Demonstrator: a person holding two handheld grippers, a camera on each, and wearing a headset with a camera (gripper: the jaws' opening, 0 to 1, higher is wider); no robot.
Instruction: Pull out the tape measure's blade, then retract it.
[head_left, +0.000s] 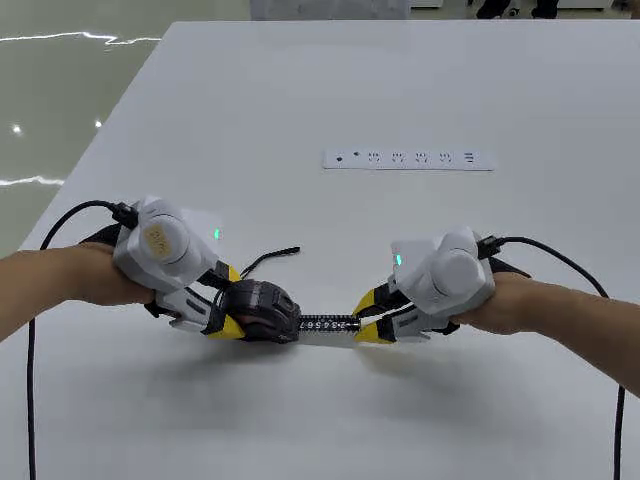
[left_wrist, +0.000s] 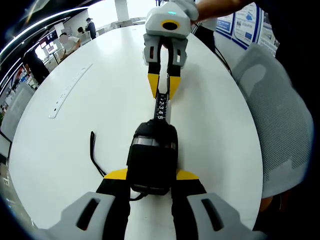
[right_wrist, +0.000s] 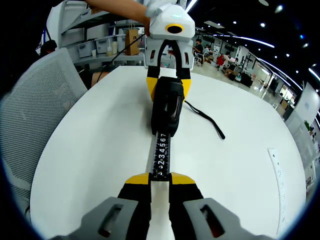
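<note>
Left gripper (head_left: 231, 300) clamps the tape measure (head_left: 264, 310) — right gripper (head_left: 367, 319), just beside, pinches its short-drawn blade (head_left: 328, 324).

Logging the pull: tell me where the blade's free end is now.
In the head view the blade runs right from the tape measure case, held in the left gripper; its free end is pinched in the right gripper.

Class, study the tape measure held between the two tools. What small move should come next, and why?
Probably draw the right tool slowly away from the left tool. It is shut on the blade tip, only a few numerals show, and the left tool clamps the case steady.
</note>
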